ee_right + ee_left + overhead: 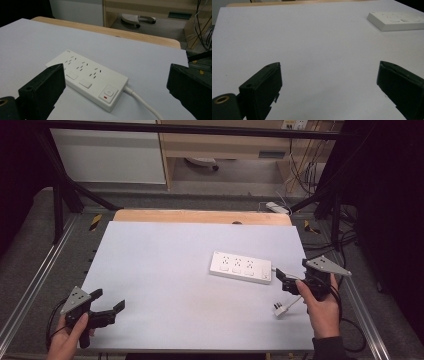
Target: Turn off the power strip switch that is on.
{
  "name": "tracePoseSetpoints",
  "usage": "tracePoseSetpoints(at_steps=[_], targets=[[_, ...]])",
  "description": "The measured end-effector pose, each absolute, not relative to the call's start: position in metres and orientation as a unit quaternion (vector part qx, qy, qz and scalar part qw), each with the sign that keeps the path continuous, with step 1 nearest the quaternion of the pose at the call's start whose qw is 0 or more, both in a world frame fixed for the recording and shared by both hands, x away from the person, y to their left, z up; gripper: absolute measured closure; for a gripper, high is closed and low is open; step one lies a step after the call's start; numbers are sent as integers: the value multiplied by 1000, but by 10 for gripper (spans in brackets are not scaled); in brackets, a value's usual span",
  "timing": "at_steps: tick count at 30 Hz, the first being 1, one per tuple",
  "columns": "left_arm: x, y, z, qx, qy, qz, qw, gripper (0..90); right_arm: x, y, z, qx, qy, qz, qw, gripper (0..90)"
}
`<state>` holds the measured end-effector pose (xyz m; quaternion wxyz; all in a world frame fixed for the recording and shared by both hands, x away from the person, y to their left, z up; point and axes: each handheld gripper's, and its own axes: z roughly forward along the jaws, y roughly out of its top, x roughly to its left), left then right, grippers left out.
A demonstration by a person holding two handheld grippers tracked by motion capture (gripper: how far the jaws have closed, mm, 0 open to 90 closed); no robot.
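Note:
A white power strip [240,266] with three socket groups lies flat on the white table top [165,270], right of centre. Its white cable [142,102] leaves the switch end, and a white plug [280,309] lies on the table near the right hand. My right gripper [292,272] is just right of the strip, open and holding nothing; in the right gripper view [117,72] the strip [87,78] lies between and just beyond the jaws. My left gripper [107,299] is at the near left corner, open and empty [329,66], with the strip [397,21] far off at upper right.
A wooden table edge [200,216] runs along the far side. Metal frame rails [45,265] flank the table. On the floor behind lie a second white strip [277,207] and loose cables [305,170], in front of a wooden cabinet [225,145].

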<state>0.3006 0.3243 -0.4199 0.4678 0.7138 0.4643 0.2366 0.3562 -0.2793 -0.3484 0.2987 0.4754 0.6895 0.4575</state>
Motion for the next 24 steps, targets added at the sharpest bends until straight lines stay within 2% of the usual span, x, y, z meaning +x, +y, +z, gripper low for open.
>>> tracePoseSetpoints(at_steps=[8,24], targets=[[301,324,-420,715,464,237,466,60,361,-277,-345,483,692,464,268,31],[301,324,-421,717,463,234,464,61,375,-261,-333,479,691,471,265,55]])
